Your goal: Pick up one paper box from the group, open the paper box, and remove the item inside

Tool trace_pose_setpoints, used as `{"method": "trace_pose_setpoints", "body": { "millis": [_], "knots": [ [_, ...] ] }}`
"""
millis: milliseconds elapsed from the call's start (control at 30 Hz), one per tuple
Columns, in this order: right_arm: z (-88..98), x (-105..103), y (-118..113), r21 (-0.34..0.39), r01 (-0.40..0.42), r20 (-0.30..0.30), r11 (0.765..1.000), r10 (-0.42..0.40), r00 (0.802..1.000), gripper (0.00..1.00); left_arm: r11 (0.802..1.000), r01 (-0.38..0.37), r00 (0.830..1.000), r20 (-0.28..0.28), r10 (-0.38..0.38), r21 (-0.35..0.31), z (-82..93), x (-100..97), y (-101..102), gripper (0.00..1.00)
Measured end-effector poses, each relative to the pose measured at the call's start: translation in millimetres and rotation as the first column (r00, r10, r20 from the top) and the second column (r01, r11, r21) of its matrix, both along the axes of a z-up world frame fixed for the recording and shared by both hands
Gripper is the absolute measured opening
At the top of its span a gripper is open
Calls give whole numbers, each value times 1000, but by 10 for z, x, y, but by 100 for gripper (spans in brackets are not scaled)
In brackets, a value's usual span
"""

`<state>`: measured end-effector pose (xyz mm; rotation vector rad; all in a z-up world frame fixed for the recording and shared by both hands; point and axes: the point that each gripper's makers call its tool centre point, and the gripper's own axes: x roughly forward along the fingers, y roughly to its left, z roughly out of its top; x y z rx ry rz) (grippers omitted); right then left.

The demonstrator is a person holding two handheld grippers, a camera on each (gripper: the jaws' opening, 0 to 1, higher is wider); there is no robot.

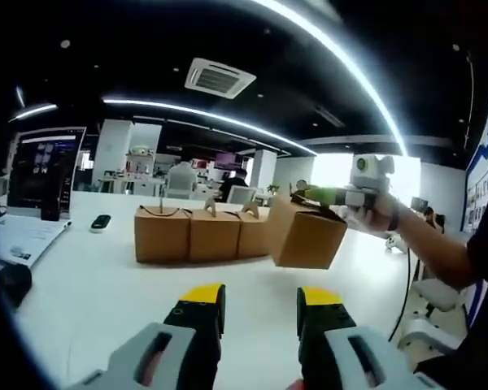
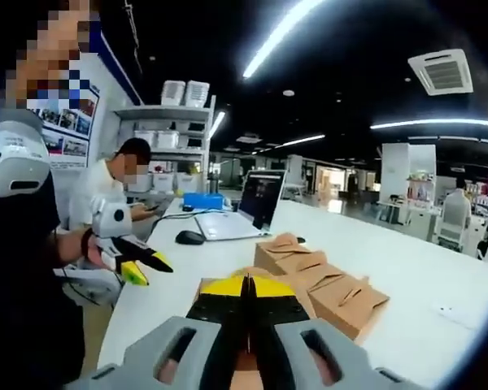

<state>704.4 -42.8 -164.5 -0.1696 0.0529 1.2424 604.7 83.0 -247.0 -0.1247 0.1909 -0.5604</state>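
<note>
Three brown paper boxes (image 1: 199, 234) with handle tops stand in a row on the white table (image 1: 89, 301). A fourth paper box (image 1: 309, 237) hangs tilted just right of the row, with my right gripper (image 1: 305, 196) shut on its top handle. In the right gripper view, the yellow-tipped jaws of my right gripper (image 2: 246, 286) are pressed together over that box, and the row of boxes (image 2: 317, 276) lies beyond. My left gripper (image 1: 262, 296) is open over bare table, short of the boxes. The left gripper (image 2: 145, 268) also appears at the left, held in a hand.
An open laptop (image 1: 42, 172) and a small dark remote (image 1: 100, 221) sit at the table's left end. A mouse (image 2: 189, 237) lies by the laptop (image 2: 256, 203). A person (image 2: 114, 187) sits beyond the table end, near a shelf (image 2: 175, 122).
</note>
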Motion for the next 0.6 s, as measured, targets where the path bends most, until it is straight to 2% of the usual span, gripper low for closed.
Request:
{"method": "trace_pose_setpoints", "body": {
  "millis": [367,600],
  "knots": [
    [-112,29,87,-17,-90,-41,996,90,995,3,1000,7,1000,-2,-7,9,-10,10,0,37],
    [-173,-73,228,-44,-203,-38,978,201,979,3,1000,14,1000,-12,-14,4,-50,13,-16,37]
  ]
}}
